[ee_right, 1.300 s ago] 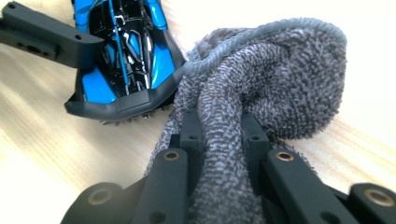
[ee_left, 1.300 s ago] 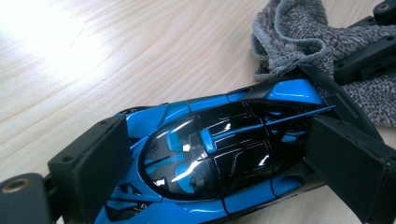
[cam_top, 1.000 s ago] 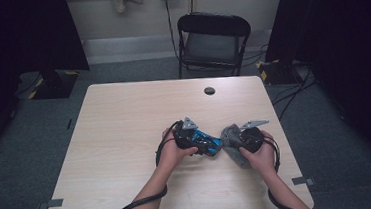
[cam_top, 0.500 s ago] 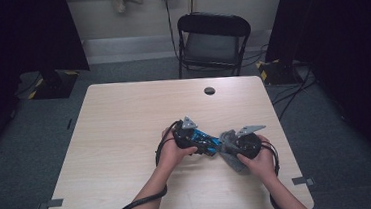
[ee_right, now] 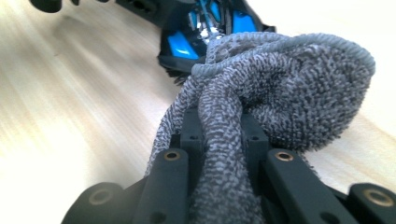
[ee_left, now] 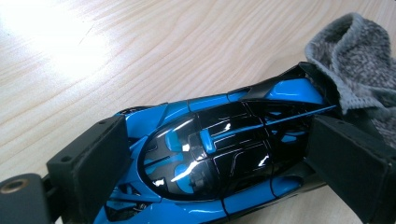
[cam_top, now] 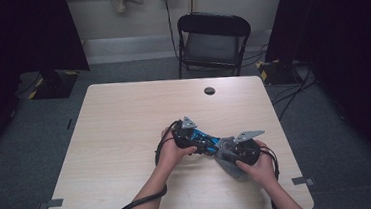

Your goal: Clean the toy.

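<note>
Right gripper (cam_top: 233, 150) has edged closer to the left gripper (cam_top: 188, 137) on the table (cam_top: 124, 119). Left: jaws clamped on a blue toy car (ee_left: 219, 154). Right: jaws pinching a grey cloth (ee_right: 280, 88) against the car's end. Car's far end hidden by cloth.

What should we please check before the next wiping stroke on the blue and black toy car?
1. Left tongs clamp the glossy blue and black toy car on both sides: ok.
2. Right tongs pinch the grey terry cloth: ok.
3. Cloth meets the car's end: ok.
4. Car rests on the light wooden table: ok.
5. Dirt left on the car: cannot tell.
</note>
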Demonstrator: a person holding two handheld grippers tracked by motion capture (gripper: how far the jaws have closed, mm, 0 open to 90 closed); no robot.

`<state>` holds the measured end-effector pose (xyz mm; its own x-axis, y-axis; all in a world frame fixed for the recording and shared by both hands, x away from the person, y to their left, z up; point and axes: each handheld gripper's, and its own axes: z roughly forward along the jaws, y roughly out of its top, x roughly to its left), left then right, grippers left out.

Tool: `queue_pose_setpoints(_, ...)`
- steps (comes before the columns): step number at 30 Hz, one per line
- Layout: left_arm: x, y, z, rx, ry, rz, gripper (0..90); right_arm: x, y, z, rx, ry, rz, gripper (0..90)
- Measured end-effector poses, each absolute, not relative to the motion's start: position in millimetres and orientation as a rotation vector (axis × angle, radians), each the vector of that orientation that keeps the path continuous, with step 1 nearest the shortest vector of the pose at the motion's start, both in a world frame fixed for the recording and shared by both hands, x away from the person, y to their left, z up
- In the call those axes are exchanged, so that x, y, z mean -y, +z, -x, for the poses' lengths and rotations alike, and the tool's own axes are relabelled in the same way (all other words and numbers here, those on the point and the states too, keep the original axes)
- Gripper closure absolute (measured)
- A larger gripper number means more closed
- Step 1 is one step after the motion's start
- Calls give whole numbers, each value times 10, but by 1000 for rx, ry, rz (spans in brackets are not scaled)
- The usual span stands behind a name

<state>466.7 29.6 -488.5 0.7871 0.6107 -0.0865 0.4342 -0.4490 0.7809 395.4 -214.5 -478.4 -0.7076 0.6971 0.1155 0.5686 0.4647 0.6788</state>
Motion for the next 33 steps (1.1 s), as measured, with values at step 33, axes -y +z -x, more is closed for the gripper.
queue_pose_setpoints(33,-291,-4884,-4661,-777,263,-2114,60,2017,-4729,-3737,-2696,1156,-954,769)
